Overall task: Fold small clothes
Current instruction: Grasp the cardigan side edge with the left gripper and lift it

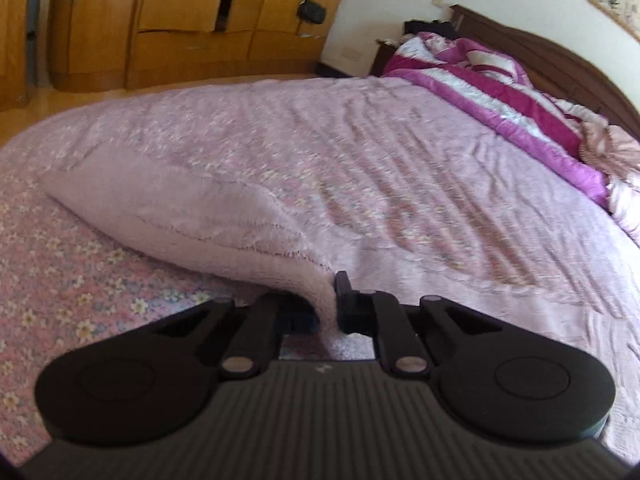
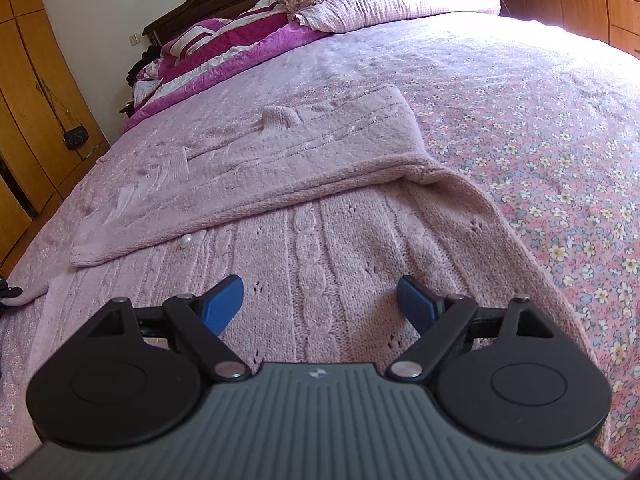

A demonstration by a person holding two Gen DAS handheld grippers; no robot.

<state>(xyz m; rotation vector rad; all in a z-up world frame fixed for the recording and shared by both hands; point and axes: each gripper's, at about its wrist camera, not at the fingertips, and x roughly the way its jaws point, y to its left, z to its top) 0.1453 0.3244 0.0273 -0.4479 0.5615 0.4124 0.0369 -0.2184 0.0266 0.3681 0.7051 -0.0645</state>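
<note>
While unseen at left, pearl button (image 2: 185, 242) on sweater (image 2: 320, 240).

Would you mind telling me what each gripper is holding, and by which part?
The left gripper pinches an edge of the pale pink knitted sweater, lifting it. The right gripper is open, holding nothing.

Daylight illuminates both views evenly; shadows are soft. In the right wrist view, glare washes out the bed's (image 2: 520, 92) far right corner. The left wrist view is motion-blurred, most visibly on the wardrobe (image 1: 180, 20). Fisheye distortion bends straight edges and darkens the lower corners.
</note>
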